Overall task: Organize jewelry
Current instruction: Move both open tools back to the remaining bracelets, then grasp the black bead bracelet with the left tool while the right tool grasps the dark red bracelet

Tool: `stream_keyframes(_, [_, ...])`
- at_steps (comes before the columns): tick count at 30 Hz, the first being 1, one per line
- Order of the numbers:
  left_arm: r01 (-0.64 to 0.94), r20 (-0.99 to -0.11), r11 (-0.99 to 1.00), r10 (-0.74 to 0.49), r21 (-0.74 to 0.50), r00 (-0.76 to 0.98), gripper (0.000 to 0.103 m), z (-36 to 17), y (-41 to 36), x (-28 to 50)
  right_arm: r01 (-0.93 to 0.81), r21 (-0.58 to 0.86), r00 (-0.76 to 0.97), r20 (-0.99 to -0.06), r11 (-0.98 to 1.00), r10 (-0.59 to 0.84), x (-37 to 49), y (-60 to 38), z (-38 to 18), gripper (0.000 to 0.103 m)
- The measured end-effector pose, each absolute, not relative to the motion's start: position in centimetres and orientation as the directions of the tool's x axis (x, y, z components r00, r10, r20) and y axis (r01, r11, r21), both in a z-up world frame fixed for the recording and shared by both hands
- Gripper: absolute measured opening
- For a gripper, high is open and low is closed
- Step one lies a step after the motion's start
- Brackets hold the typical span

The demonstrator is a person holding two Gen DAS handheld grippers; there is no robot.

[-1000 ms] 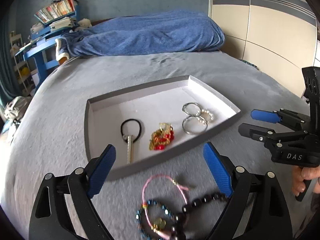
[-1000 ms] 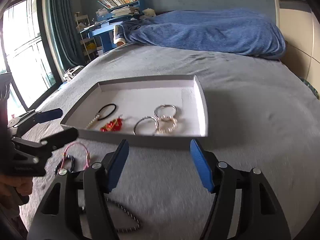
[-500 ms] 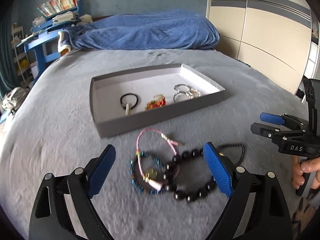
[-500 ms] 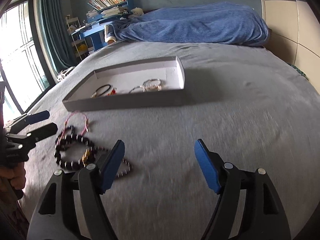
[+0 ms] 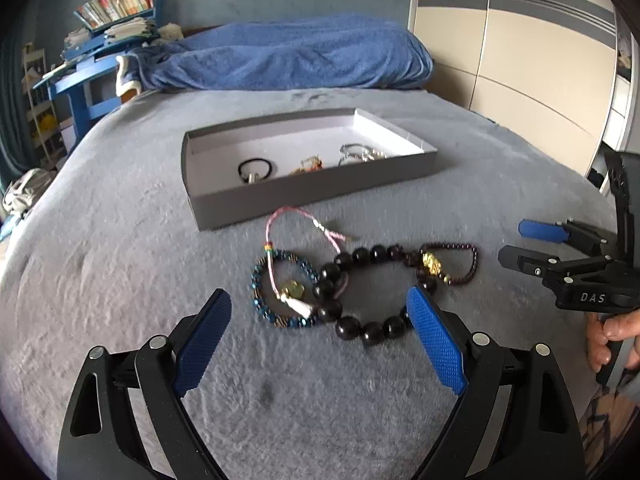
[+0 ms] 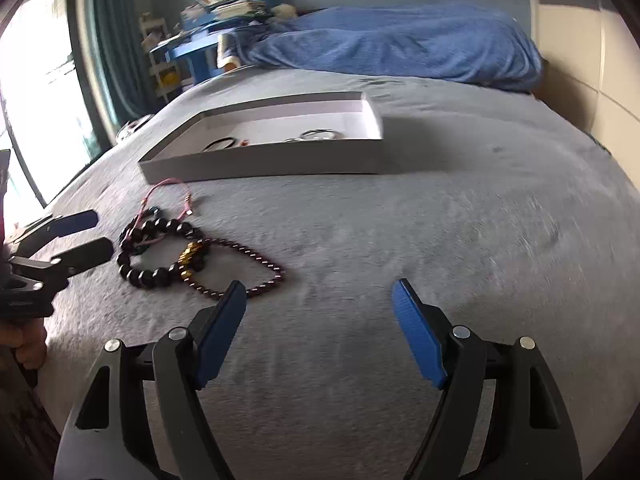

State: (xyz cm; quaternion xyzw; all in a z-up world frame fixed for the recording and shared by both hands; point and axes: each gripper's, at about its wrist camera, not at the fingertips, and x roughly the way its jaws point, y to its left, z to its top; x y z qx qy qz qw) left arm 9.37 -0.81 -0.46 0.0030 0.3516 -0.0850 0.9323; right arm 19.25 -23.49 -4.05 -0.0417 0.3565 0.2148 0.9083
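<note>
A grey tray [image 5: 304, 192] on the bed holds a black hair tie [image 5: 255, 169], a red-gold piece [image 5: 310, 165] and silver rings [image 5: 358, 152]. In front of it lie a pink cord bracelet [image 5: 280, 216], a blue beaded bracelet [image 5: 280, 292], a large black bead bracelet [image 5: 360, 320] and a small dark bead bracelet [image 5: 460, 260]. My left gripper [image 5: 318, 340] is open and empty just before the bracelets. My right gripper [image 6: 320, 328] is open and empty, right of the small dark bracelet [image 6: 248, 268]. The tray [image 6: 264, 160] lies beyond.
A blue blanket [image 5: 288, 56] is heaped at the far end of the grey bed [image 5: 100, 260]. A blue desk with books [image 5: 104, 40] stands at the back left. Cupboard doors [image 5: 520, 60] are on the right. A window [image 6: 36, 100] is left in the right wrist view.
Both grippers have pulled back from the tray toward the near side of the bed. All the loose bracelets have come into view. Both stay open.
</note>
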Motion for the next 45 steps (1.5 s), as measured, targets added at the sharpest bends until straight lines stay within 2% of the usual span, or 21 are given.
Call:
stream_keyframes(9, [0.14, -0.661, 0.988, -0.149, -0.067, 0.735, 0.089, -0.9, -0.4, 9.1, -0.531, 0.026, 0.616, -0.675, 0.847, 0.407, 18.3, -19.4, -4.1, 0.075])
stream_keyframes(18, [0.131, -0.672, 0.989, -0.144, -0.071, 0.726, 0.089, -1.1, -0.2, 9.1, -0.593, -0.039, 0.565, -0.732, 0.804, 0.381, 19.1, -16.5, -5.1, 0.056])
stream_keyframes(20, [0.131, -0.674, 0.989, -0.143, -0.069, 0.725, 0.089, -1.1, -0.2, 9.0, -0.598, -0.046, 0.561, -0.737, 0.8, 0.377, 19.4, -16.2, -5.3, 0.044])
stream_keyframes(21, [0.131, -0.674, 0.989, -0.143, -0.069, 0.724, 0.089, -1.1, -0.2, 9.0, -0.606, -0.04, 0.552, -0.74, 0.795, 0.383, 19.4, -16.1, -5.3, 0.03])
stream_keyframes(22, [0.13, -0.676, 0.989, -0.142, -0.069, 0.723, 0.089, -1.2, -0.2, 9.1, -0.609, -0.045, 0.548, -0.746, 0.792, 0.379, 19.5, -15.9, -5.4, 0.02])
stream_keyframes(23, [0.127, -0.679, 0.99, -0.139, -0.067, 0.721, 0.089, -1.2, -0.2, 9.1, -0.611, -0.05, 0.547, -0.748, 0.79, 0.376, 19.5, -15.8, -5.5, 0.019])
stream_keyframes(24, [0.124, -0.68, 0.99, -0.137, -0.068, 0.72, 0.089, -1.3, -0.2, 9.1, -0.612, -0.052, 0.55, -0.746, 0.789, 0.377, 19.5, -15.8, -5.5, 0.011])
stream_keyframes(25, [0.124, -0.68, 0.99, -0.14, -0.072, 0.72, 0.089, -1.2, -0.1, 9.2, -0.609, -0.052, 0.554, -0.742, 0.792, 0.378, 19.4, -15.9, -5.4, 0.007])
stream_keyframes(29, [0.129, -0.68, 0.987, -0.161, -0.098, 0.715, 0.087, -1.3, 0.3, 9.1, -0.563, -0.03, 0.577, -0.729, 0.826, 0.367, 19.5, -17.3, -5.2, 0.007])
stream_keyframes(32, [0.135, -0.692, 0.985, -0.173, -0.11, 0.701, 0.075, -1.5, 0.2, 9.2, -0.529, 0.003, 0.582, -0.726, 0.849, 0.365, 19.7, -18.7, -5.4, 0.007])
stream_keyframes(34, [0.154, -0.711, 0.979, -0.201, -0.13, 0.674, 0.058, -1.8, 0.1, 9.5, -0.517, 0.022, 0.58, -0.726, 0.856, 0.369, 19.8, -19.2, -5.5, 0.007])
stream_keyframes(36, [0.168, -0.721, 0.975, -0.22, -0.144, 0.657, 0.051, -1.9, -0.3, 9.5, -0.515, 0.02, 0.583, -0.725, 0.857, 0.367, 19.7, -19.2, -5.6, 0.007])
stream_keyframes(45, [0.14, -0.746, 0.96, -0.276, -0.242, 0.606, 0.048, -2.4, -0.3, 10.9, -0.512, 0.03, 0.577, -0.729, 0.858, 0.37, 19.7, -19.4, -5.9, 0.007])
